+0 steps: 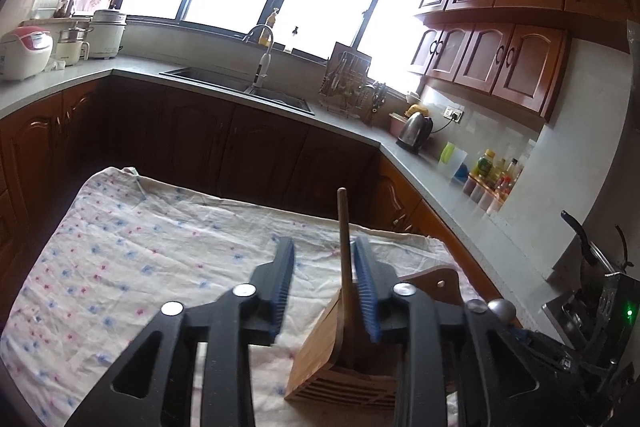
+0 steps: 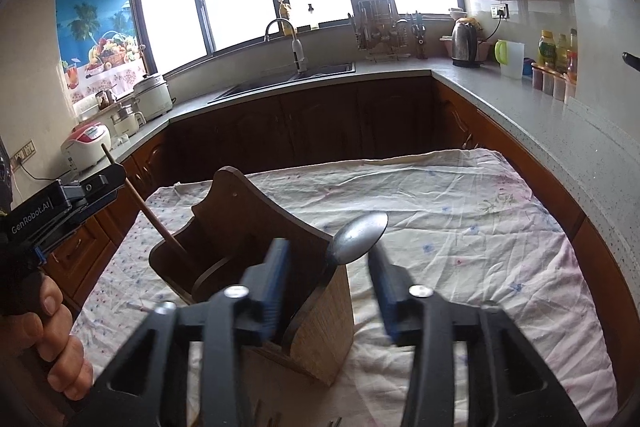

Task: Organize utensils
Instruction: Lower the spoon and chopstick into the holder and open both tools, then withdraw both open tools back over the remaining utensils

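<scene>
A wooden utensil holder (image 1: 336,355) (image 2: 256,259) stands on a table covered with a floral cloth (image 1: 132,247) (image 2: 460,227). A wooden stick (image 1: 344,247) (image 2: 156,223) stands upright in one compartment. My left gripper (image 1: 323,259) is open around the stick, which is close to the right finger (image 1: 366,287). A metal spoon (image 2: 360,239) stands bowl-up in the holder's near compartment. My right gripper (image 2: 328,267) is open, with the spoon between its fingers, apart from both.
An L-shaped kitchen counter (image 2: 520,107) runs behind and to the right, with a sink (image 1: 240,83), a dish rack (image 1: 344,83), a kettle (image 2: 464,43), bottles (image 2: 556,59) and rice cookers (image 1: 24,51). A stove with a pan handle (image 1: 576,231) is at the far right.
</scene>
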{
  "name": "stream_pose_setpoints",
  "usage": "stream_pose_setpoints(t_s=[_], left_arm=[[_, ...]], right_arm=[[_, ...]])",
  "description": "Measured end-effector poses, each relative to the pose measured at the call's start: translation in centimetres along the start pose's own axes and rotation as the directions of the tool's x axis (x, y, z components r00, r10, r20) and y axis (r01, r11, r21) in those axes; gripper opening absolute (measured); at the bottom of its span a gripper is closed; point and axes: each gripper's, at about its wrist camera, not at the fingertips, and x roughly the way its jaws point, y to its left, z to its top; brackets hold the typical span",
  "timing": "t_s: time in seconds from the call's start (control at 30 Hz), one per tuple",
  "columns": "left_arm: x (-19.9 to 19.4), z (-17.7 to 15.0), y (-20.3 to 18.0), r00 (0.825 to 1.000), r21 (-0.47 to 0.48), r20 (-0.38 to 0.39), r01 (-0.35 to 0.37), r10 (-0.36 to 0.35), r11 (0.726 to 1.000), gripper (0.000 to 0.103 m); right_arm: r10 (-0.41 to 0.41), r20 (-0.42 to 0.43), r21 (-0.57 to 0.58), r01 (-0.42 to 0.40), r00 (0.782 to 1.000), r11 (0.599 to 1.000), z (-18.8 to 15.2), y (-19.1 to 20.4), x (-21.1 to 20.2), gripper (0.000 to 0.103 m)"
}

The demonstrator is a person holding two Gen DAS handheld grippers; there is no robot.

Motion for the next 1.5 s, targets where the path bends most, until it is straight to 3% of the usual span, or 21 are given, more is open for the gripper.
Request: stream_pose_setpoints(t_s=[0.2,0.27,0.47,0.8,1.1,1.5], left_arm=[[-2.3,-0.4,0.5,1.0,-0.028,0.002,-0.01,0.01,1.0,0.061],[-3.3,-0.7,0.7,1.0,-0.036,-0.001,-0.02,0.02,0.999,0.071],[-7.5,-2.1,1.4,0.999,-0.034,-0.01,-0.052,0.052,0.998,0.083],[-15.8,-5.5,1.0,0.996,0.007,-0.044,-0.079,0.079,0.997,0.085],[-22.2,-8.3,0.4,0.996,0.03,-0.057,-0.067,0.068,0.997,0.085],[-26.9,-11.7,0.2,0.993,0.011,-0.095,-0.075,0.076,0.997,0.086]], right_arm=[[0.017,0.0,0.031,-0.017,1.0,0.999,-0.7,-0.5,-1.2,0.05],[0.027,0.004,0.046,-0.028,1.0,0.999,-1.1,-0.7,-1.9,0.055],[0.061,0.034,0.076,-0.063,0.998,0.995,-2.5,-1.0,-5.1,0.071],[0.092,0.082,0.11,-0.101,0.992,0.989,-6.2,-1.0,-11.5,0.078],[0.088,0.07,0.129,-0.097,0.994,0.987,-10.4,-1.4,-15.5,0.079],[0.056,0.023,0.16,-0.059,0.998,0.985,-15.3,-2.0,-17.8,0.084]])
